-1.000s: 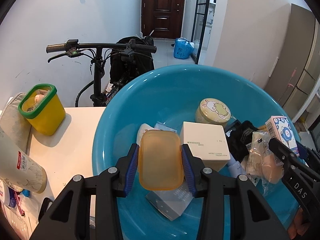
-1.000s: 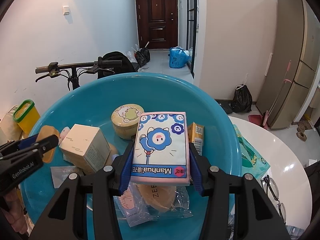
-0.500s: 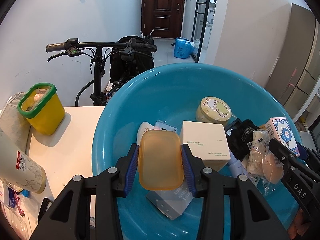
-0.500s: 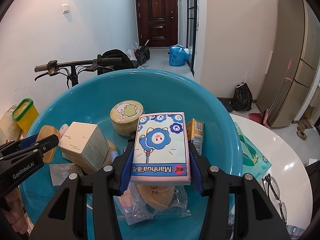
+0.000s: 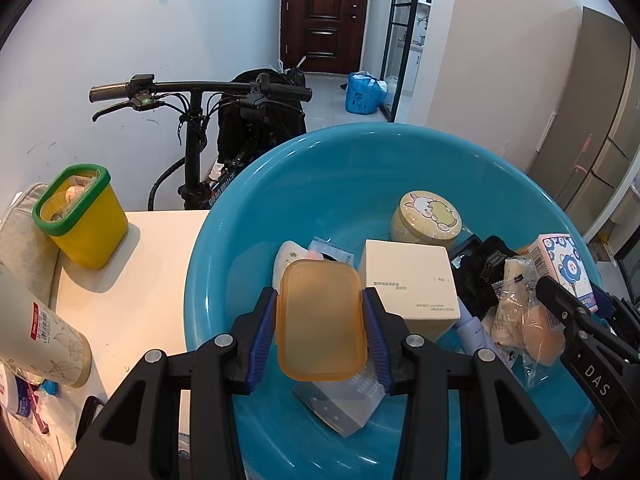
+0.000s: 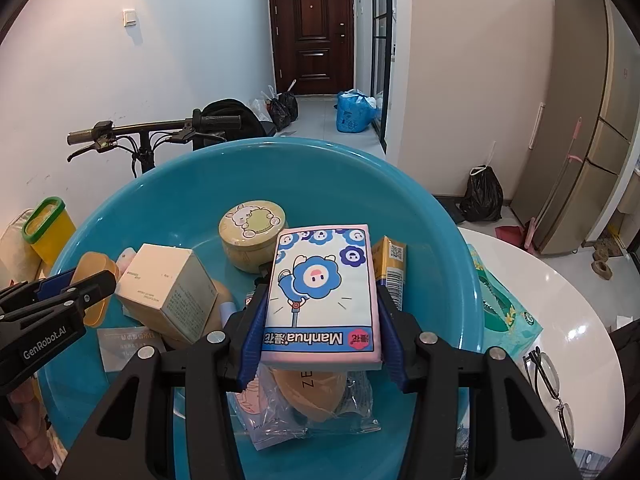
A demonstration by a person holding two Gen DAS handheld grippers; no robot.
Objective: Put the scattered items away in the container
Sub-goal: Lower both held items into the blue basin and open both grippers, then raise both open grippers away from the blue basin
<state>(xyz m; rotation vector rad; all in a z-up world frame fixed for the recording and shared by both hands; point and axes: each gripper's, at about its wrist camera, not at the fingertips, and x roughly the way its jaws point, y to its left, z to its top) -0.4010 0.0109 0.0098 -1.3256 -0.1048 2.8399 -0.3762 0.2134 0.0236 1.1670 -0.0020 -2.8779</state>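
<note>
- Nothing much has moved since the earlier frames: both grippers hang where they were over the blue basin (image 5: 256,184), and each load sits the same way between its pads.
- Left gripper (image 5: 322,320) is clamped on an amber plastic box (image 5: 322,320), its blue pads pressing the box's two long sides; the box is held above the basin's near-left part, over a clear starred packet (image 5: 340,404).
- Right gripper (image 6: 320,304) is clamped on a tissue pack (image 6: 320,292) printed with a blue flower figure, held above a bagged tan sponge (image 6: 312,392) that already lies in the basin.
- Already inside: a cream carton (image 6: 168,288), a round tin with a rabbit lid (image 6: 253,234) and a yellow pack (image 6: 390,268) just beside the tissues.
- Judged from this, the step in hand is the drop: both items are carried over the container and not yet let go.
- Next move likely calls for lowering a little, then spreading the fingers so each item settles on the pile without bouncing out; the tissue pack, being soft, should land quietly, while the hard box may slide off the slick packet.
- Outside the basin, a green pouch (image 6: 504,304) and glasses (image 6: 550,376) lie on the white table (image 6: 560,300), perhaps still to gather.
</note>
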